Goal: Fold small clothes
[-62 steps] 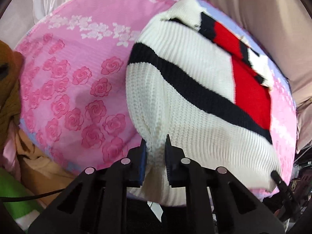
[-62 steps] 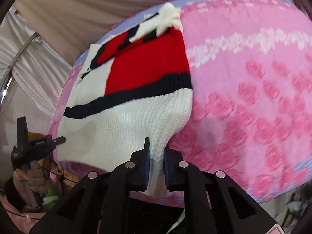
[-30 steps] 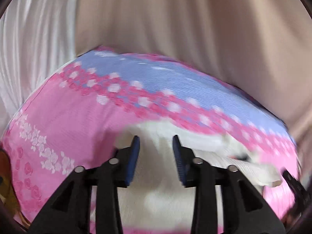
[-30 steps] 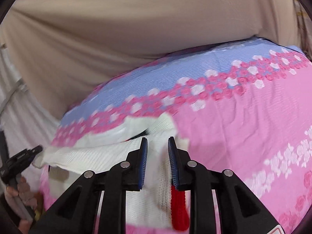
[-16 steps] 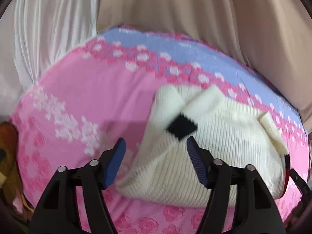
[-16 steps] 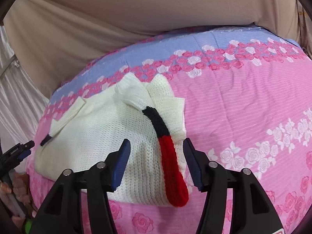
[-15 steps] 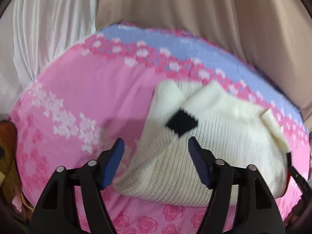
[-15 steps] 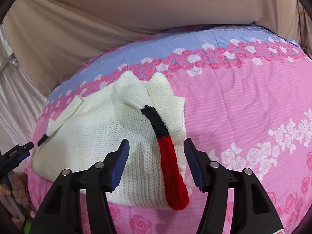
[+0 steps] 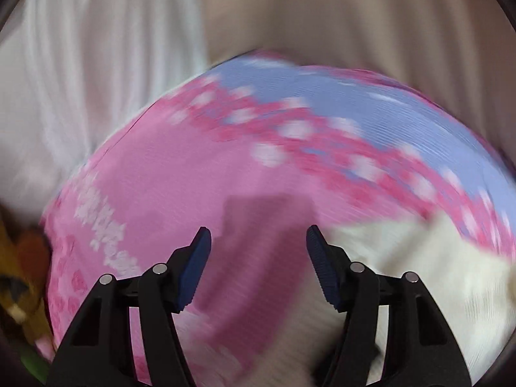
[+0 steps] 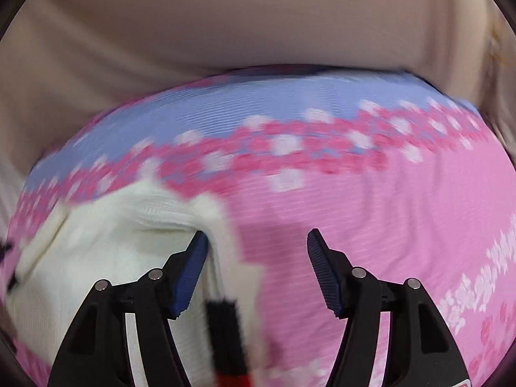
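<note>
Both grippers let go since before, left gripper (image 9: 258, 238) and right gripper (image 10: 254, 240) spread empty, sweater (image 10: 106, 245) on bedspread (image 10: 387, 200)

1. The right gripper (image 10: 254, 238) hangs with jaws apart, gripping nothing.
2. A cream knitted sweater (image 10: 106, 251) lies on the pink rose-patterned bedsheet (image 10: 387, 213).
3. Its black-and-red sleeve (image 10: 225, 332) lies between the jaws.

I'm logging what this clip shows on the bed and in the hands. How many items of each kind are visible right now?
Sweaters: 1, the cream sweater, lying on the bedsheet
Bedsheets: 1, the pink floral bedsheet
Grippers: 2, the left gripper and the right gripper, both open, gripping nothing
Total: 4
</note>
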